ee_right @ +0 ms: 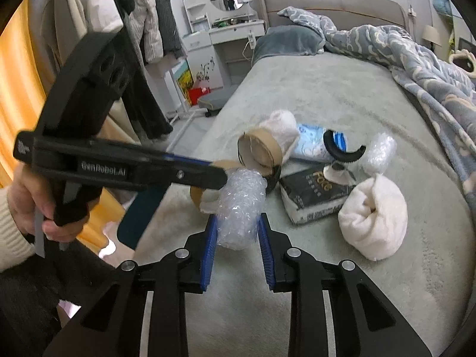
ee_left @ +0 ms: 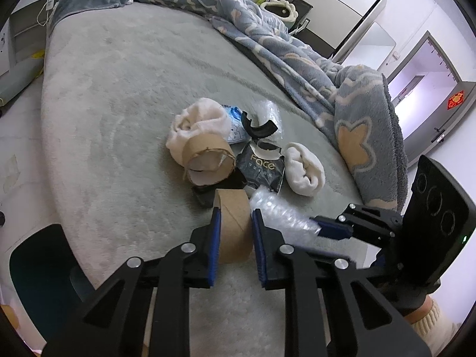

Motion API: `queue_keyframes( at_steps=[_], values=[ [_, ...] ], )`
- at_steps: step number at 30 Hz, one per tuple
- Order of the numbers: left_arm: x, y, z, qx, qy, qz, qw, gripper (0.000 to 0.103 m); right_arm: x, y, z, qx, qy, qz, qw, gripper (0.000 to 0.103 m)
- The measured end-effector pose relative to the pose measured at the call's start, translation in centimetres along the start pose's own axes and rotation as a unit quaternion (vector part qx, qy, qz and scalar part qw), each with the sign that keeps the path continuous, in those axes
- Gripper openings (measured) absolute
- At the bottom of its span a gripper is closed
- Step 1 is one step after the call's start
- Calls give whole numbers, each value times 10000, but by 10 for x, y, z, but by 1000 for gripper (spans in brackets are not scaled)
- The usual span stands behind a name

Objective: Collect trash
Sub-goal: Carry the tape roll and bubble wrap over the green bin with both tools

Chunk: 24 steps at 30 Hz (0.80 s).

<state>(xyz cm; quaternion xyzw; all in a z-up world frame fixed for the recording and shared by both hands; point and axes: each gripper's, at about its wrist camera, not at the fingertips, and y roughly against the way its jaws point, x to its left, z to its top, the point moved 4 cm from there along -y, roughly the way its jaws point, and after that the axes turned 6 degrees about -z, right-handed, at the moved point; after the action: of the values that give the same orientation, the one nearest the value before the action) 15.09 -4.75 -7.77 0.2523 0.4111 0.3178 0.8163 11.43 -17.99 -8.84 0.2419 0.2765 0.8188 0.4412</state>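
Observation:
My left gripper (ee_left: 236,212) is shut on a brown cardboard tape ring (ee_left: 235,229), its blue pads pressing both sides at the near edge of the grey bed (ee_left: 119,104). Just right of it, my right gripper (ee_right: 238,217) is shut on a crumpled wad of bubble wrap (ee_right: 241,208). In the right wrist view the left gripper (ee_right: 221,175) crosses from the left, the ring (ee_right: 197,195) showing below it. Behind lie a second cardboard ring (ee_left: 208,157), a black "Face" packet (ee_left: 261,166), a black curved plastic piece (ee_left: 258,128), a blue-white packet (ee_left: 236,125) and more bubble wrap (ee_left: 267,113).
Two rolled white cloths (ee_left: 199,119) (ee_left: 303,169) lie among the litter. A blue patterned blanket (ee_left: 297,53) is heaped along the bed's right side, with a grey pillow (ee_right: 288,40) at the head. A dark teal object (ee_left: 38,267) sits off the near left edge. A dressing table (ee_right: 226,35) and hanging clothes (ee_right: 142,15) stand beyond.

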Motion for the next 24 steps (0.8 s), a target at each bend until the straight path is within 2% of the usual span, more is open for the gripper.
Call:
queue_keyframes(
  at_steps=[12,24],
  values=[
    [28,38,-8,-316,90,142,9994,22,21,2,34,-274,-67,-43,9996,28],
    [79,70,-27,-372,178,666,9969,22,61,-25,51,-167,-51,-54,9998,28]
  ],
)
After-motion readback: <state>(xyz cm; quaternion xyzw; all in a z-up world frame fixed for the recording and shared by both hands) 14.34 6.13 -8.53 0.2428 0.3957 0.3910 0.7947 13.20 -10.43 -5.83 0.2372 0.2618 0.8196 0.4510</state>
